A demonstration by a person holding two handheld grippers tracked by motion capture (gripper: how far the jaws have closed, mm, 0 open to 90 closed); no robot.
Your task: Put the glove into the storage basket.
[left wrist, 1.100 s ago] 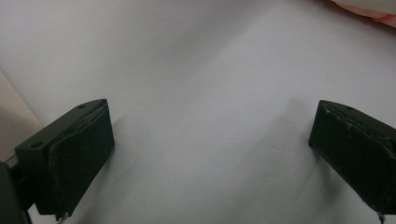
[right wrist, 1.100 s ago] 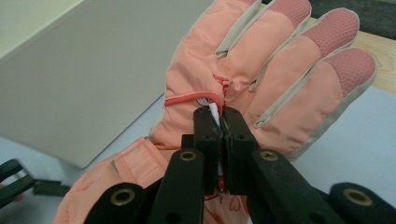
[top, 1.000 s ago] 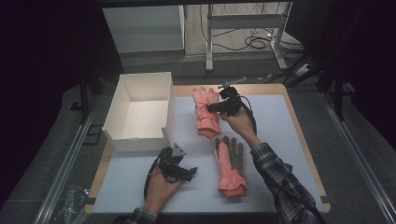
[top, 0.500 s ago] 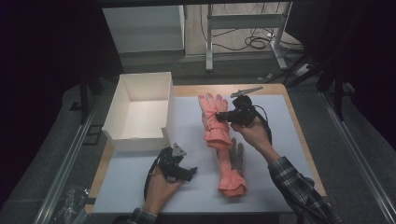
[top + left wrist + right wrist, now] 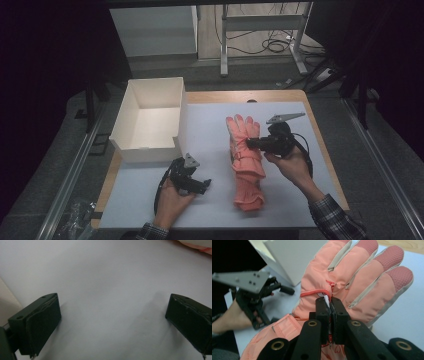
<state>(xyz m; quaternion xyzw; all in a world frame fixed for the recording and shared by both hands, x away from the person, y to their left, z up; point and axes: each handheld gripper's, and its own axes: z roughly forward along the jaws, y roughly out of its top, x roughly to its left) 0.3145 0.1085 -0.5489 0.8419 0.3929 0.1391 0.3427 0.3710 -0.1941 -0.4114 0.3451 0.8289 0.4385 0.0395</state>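
high view: we see the right hand-held gripper (image 5: 252, 143), clenched on the upper pink glove (image 5: 244, 145), which lies on top of a second pink glove (image 5: 248, 194) on the pale sheet (image 5: 210, 135) covering the bench (image 5: 280, 95). the two gloves form one long stack, fingers pointing away from the person, cuffs toward the near edge. the open white box (image 5: 148, 120) stands at the left far part of the sheet, well apart from the gloves. the left hand-held gripper (image 5: 205, 184) rests low on the sheet between box and gloves, just left of the stack and not touching it.

right gripper view: we see the right hand-held gripper (image 5: 330, 305) with its jaws pressed together, pinching a small white tab and red stitching on the back of the upper pink glove (image 5: 359, 280). the left hand-held gripper (image 5: 287, 290) shows farther off, in front of the white box (image 5: 294, 257).

left gripper view: we see the left hand-held gripper (image 5: 112, 315) released, jaws wide apart over the bare sheet (image 5: 100, 277), nothing between them; a pink edge of a glove (image 5: 200, 246) sits in the upper right corner.
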